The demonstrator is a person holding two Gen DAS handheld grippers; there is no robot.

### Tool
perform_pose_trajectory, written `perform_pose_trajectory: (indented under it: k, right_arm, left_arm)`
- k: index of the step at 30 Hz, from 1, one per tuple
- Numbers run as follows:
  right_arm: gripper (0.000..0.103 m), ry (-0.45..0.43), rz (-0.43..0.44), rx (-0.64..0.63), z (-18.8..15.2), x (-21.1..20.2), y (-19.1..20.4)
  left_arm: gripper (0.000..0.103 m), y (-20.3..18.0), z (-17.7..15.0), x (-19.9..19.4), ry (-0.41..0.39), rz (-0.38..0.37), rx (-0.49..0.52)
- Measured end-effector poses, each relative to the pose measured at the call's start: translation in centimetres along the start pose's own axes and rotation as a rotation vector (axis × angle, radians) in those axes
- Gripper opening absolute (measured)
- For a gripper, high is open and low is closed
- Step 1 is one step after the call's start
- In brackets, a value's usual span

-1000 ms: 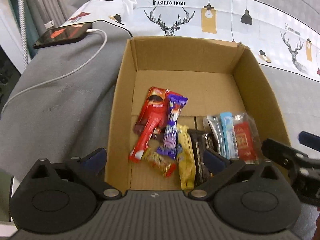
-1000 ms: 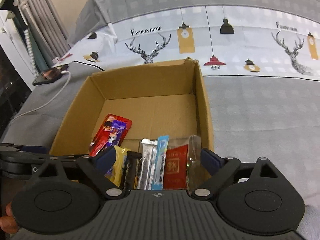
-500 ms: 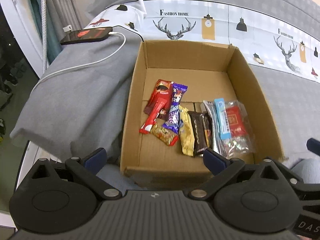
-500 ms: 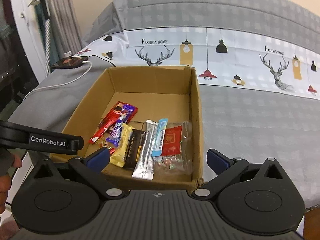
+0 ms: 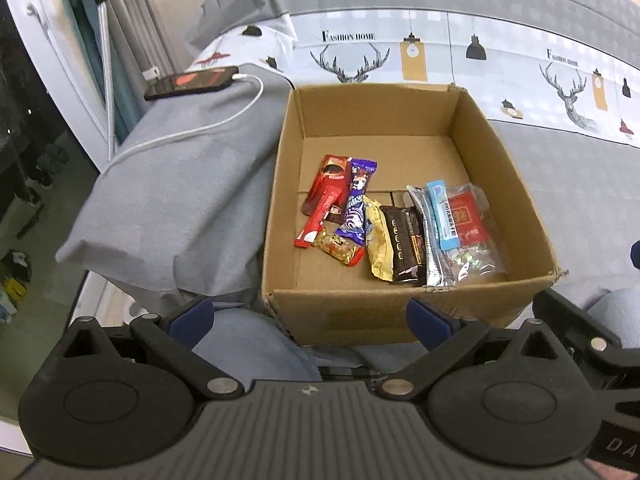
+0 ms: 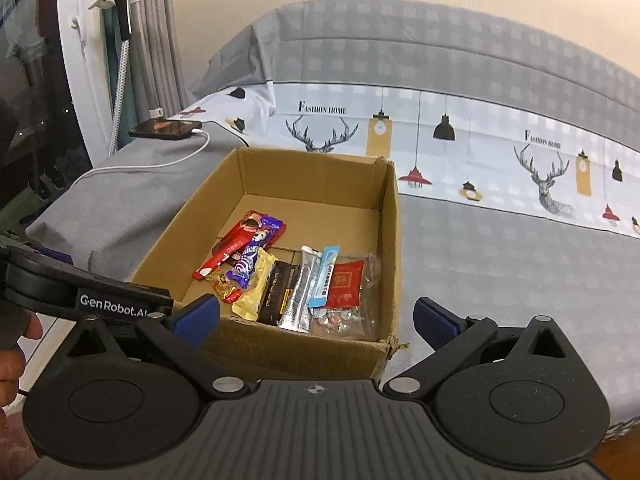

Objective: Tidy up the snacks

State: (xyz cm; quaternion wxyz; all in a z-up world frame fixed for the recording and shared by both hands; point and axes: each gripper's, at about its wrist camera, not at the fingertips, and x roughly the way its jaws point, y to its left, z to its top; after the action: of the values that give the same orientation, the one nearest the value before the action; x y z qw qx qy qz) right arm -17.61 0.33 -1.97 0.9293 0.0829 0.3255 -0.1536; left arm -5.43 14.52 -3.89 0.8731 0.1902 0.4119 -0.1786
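Observation:
An open cardboard box point(image 5: 516, 184) point(image 6: 394, 236) sits on a grey bed. Several snack packets lie in a row on its floor: a red bar point(image 5: 326, 200) point(image 6: 236, 242), a purple one point(image 5: 357, 204), a gold one point(image 5: 378, 244), a dark brown one point(image 5: 406, 244) point(image 6: 276, 294), a silver stick point(image 6: 300, 292), a light blue stick point(image 5: 442, 214) point(image 6: 325, 276) and a clear bag with a red label point(image 5: 468, 220) point(image 6: 346, 288). My left gripper point(image 5: 310, 318) is open and empty, short of the box's near wall. My right gripper point(image 6: 316, 318) is open and empty, also short of the box.
A phone point(image 5: 192, 82) point(image 6: 164, 130) with a white charging cable point(image 5: 192, 132) lies on the bed's left corner. A patterned sheet point(image 6: 460, 148) covers the bed beyond the box. The bed edge drops to the floor at left, beside curtains point(image 5: 120, 40).
Both grippers have pulled back and up from over the box; the whole box and more of the bed now show. The snacks have not moved.

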Motion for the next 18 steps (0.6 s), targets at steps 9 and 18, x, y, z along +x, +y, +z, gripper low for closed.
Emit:
perform_pose_trajectory:
  k: [9, 18]
  right_arm:
    - [0.103, -0.048, 0.003, -0.008, -0.7, -2.3, 0.3]
    - [0.103, -0.080, 0.006, -0.027, -1.0, -3.5, 0.5]
  left_arm:
    - [0.102, 0.1, -1.3, -1.9, -0.029, -0.027, 0.000]
    - [0.102, 0.4, -2.1, -3.2, -0.063, -0.029, -0.028]
